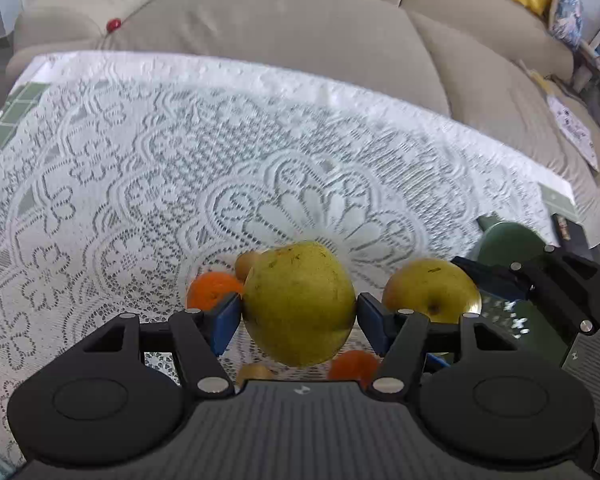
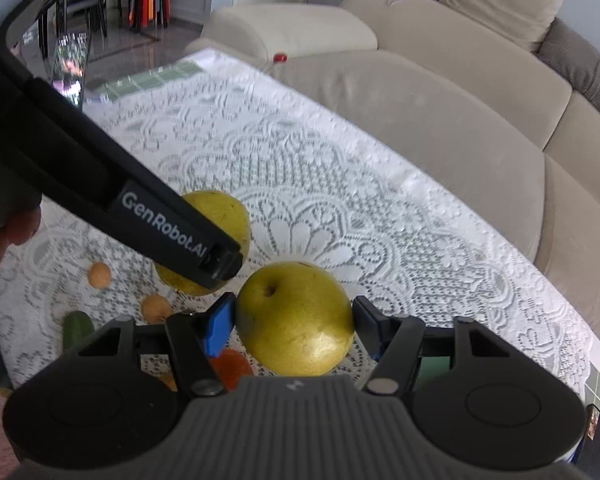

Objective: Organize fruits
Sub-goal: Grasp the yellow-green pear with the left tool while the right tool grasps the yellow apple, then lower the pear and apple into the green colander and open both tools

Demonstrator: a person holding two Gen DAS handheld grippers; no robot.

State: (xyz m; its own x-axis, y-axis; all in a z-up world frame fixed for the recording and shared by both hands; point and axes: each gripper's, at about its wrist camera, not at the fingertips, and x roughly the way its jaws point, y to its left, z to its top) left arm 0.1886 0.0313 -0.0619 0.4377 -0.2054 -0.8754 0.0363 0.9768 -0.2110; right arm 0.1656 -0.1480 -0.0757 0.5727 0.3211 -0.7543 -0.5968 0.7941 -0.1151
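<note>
Gripping a yellow-green pear (image 1: 299,304) between its blue-padded fingers (image 1: 226,322), the left gripper (image 1: 298,320) holds the fruit squarely in the gap, one pad pressed to each flank, with the pear raised clear of the lace-covered bench (image 1: 180,152). Beneath and behind that pear lie an orange (image 1: 210,290) at its left, a small tan fruit (image 1: 247,263) just beyond it, another orange (image 1: 352,364) under its right side and a second small tan fruit (image 1: 254,372) near the gripper body. Further right, the right gripper (image 2: 293,326) is likewise clamped on a second yellow pear (image 2: 296,318), which sits centred between its fingers (image 2: 220,328), the dimpled end turned up and left; in the left wrist view this pear (image 1: 432,290) shows just beside the first one, apart from it. In the right wrist view the left gripper's black body (image 2: 148,216) crosses in front of the first pear (image 2: 224,216), and two tan fruits (image 2: 99,275) and a green leaf-like piece (image 2: 76,328) lie on the lace at the left. A beige sofa (image 2: 420,92) stands behind the bench.
</note>
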